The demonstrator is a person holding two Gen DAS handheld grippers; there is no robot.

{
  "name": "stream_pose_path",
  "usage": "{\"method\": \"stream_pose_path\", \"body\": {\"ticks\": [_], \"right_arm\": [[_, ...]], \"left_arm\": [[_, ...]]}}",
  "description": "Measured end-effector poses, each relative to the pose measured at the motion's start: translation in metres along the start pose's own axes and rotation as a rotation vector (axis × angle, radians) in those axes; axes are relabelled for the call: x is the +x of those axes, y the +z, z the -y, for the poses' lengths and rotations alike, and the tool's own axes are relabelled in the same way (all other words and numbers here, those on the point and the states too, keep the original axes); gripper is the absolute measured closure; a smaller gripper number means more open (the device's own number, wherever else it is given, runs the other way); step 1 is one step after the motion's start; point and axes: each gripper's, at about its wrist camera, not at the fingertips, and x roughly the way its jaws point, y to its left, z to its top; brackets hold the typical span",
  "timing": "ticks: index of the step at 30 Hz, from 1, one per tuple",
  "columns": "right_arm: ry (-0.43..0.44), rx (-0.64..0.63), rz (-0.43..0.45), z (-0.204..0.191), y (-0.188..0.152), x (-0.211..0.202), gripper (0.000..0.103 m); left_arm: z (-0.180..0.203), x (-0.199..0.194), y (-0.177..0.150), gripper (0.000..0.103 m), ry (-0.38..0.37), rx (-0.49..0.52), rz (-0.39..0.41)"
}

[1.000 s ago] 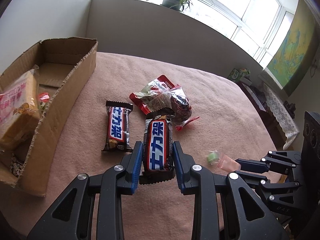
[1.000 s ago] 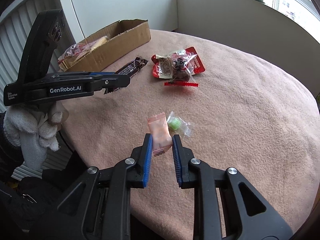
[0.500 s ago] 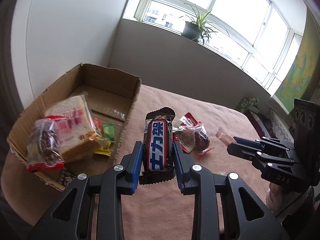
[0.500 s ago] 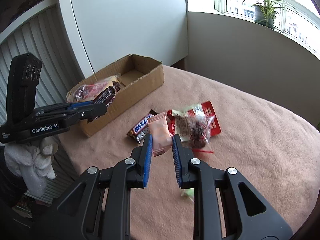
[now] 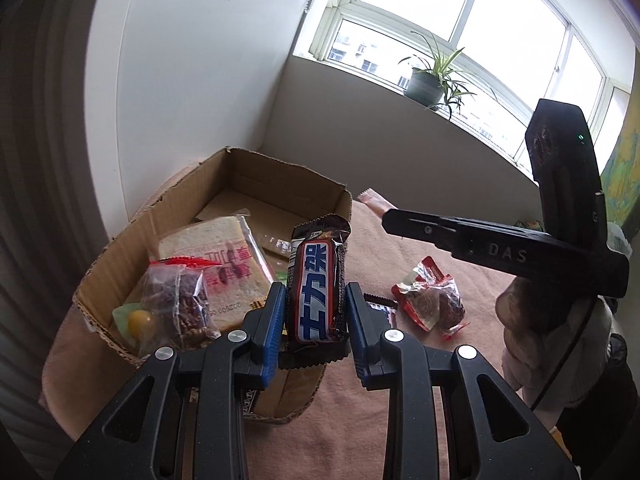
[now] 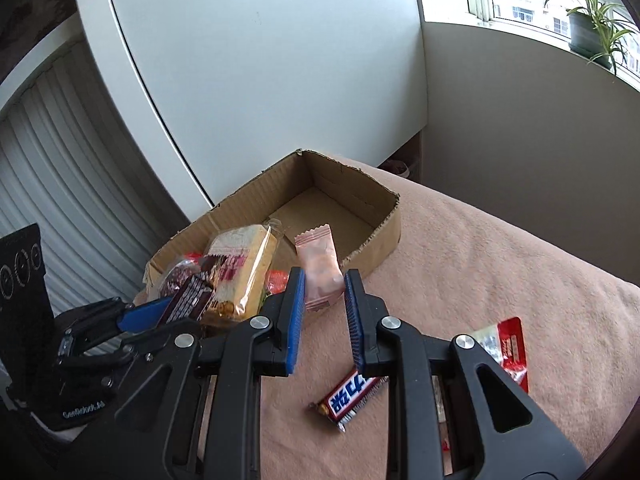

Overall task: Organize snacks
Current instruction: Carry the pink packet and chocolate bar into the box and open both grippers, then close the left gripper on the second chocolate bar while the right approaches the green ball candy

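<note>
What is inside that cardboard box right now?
The cardboard box holds a wrapped bread slice, a clear bag of dark dried fruit and a small green-wrapped yellow sweet. Its far end is bare cardboard. Whatever lies beneath the bread and behind the grippers is hidden.

Cardboard box (image 6: 352, 204): far half free, near half crowded.

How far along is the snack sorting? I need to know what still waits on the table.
Done: the cardboard box already holds packaged bread and a bag of dark snacks. In hand: the left tongs grip a chocolate bar and the right tongs grip a pink packet, both near the box. Left: a second chocolate bar and a red-edged snack bag lie on the table.
</note>
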Motion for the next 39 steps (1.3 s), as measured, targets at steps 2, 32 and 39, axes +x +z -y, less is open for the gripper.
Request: {"method": "stream_pose_path", "body": {"ticks": [2, 32, 39], "right_arm": [[-0.002, -0.003, -0.005, -0.003, 0.008, 0.010, 0.082], [-0.043, 0.060, 0.053, 0.026, 0.005, -0.034, 0.049], [-0.084, 0.091, 0.054, 0.054, -0.025, -0.065, 0.049]], "left_arm": [[-0.004, -0.003, 0.001, 0.075, 0.013, -0.003, 0.006], [0.001, -0.019, 0.015, 0.049, 0.037, -0.024, 0.062], [0.019, -0.012, 0.005, 0.049, -0.011, -0.002, 0.033]]}}
